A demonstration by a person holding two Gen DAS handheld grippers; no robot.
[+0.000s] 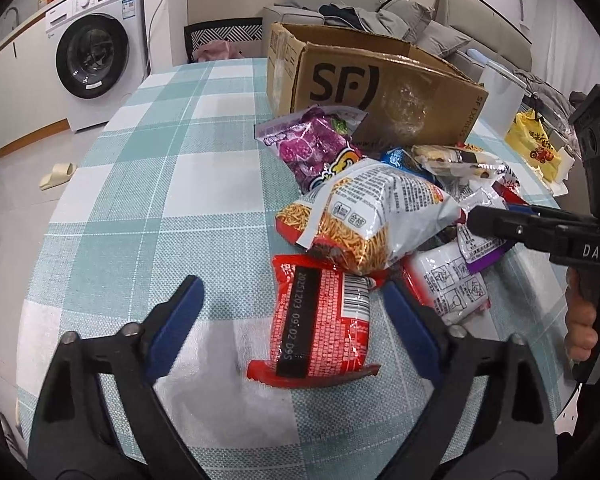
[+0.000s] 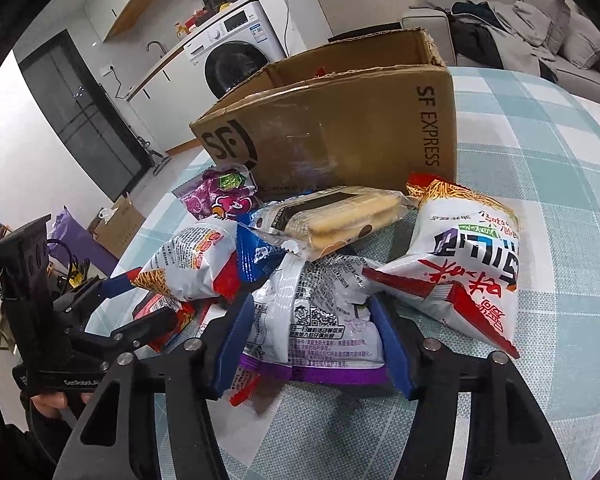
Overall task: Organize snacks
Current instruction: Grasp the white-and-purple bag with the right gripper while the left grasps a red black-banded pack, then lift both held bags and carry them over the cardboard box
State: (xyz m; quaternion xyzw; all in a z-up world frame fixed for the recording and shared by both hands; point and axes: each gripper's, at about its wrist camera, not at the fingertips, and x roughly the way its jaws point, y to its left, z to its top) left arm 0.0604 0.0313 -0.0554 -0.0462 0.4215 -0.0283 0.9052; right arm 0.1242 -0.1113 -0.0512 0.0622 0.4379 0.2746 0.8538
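Between the blue pads of the right gripper (image 2: 314, 344) we see a glossy white, purple-edged snack packet (image 2: 320, 328), its sides pinched by both pads. The left gripper (image 1: 294, 320) is released, its pads either side of a flat, crinkled red packet (image 1: 320, 320) without touching it. Just beyond lie a puffed white bag of noodle sticks (image 1: 364, 220) and a shiny purple bag (image 1: 312, 144). Farther ahead stands an open corrugated cardboard box (image 1: 380, 84), all on a woven teal-and-white checked tablecloth (image 1: 160, 160). Behind, a washing machine (image 1: 96, 48) and a grey sofa (image 1: 420, 16).
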